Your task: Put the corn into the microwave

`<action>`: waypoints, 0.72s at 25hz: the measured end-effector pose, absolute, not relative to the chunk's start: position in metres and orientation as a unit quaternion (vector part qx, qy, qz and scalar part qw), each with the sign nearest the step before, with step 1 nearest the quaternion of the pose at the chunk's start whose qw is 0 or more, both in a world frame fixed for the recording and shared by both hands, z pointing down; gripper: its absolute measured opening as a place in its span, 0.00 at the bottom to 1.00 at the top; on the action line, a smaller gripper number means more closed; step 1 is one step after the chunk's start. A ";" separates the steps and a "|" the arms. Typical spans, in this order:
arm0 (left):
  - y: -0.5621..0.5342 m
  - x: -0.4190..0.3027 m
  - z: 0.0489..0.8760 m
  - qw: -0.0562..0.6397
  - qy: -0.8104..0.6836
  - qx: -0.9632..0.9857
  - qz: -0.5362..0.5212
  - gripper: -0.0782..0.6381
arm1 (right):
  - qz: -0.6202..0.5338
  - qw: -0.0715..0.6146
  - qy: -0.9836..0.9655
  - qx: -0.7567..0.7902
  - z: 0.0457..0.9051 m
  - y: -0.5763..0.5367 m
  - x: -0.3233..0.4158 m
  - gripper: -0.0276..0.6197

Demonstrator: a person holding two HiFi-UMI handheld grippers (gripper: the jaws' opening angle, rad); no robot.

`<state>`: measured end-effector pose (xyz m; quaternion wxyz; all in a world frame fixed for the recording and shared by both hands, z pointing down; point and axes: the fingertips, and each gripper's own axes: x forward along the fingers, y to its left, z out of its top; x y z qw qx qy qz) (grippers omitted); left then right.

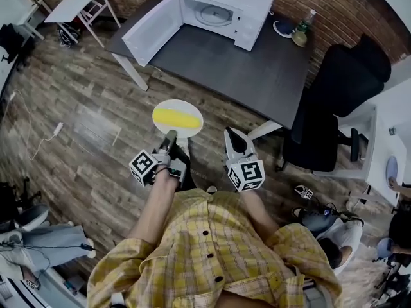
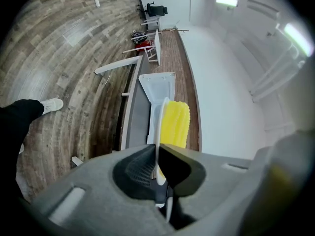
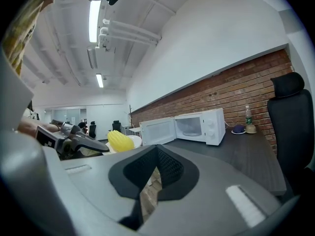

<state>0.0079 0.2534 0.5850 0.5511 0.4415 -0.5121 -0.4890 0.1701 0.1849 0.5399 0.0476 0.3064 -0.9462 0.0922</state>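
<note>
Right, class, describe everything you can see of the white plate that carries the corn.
The plate is round, white and shallow, smooth like plastic or ceramic. It hangs roughly level over the wooden floor, short of the dark table. The yellow corn lies across its middle. The left gripper is shut on its near rim; nothing else touches it.

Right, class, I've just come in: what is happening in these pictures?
A person holds a gripper in each hand. The left gripper is clamped on the rim of a white plate carrying the corn, held out above the floor. The right gripper is shut and empty. The microwave stands on the dark table ahead, door open, and the plate is not yet there.
</note>
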 end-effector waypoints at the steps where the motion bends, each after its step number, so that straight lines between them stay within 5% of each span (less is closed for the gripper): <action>1: 0.245 0.003 0.588 0.554 -0.512 0.441 -0.486 0.13 | 0.090 0.049 -0.946 0.308 0.540 0.174 0.164 0.04; 18: 0.056 -0.111 0.579 0.593 -0.497 0.485 -0.408 0.13 | 0.094 0.036 -0.920 0.380 0.515 -0.007 0.046 0.04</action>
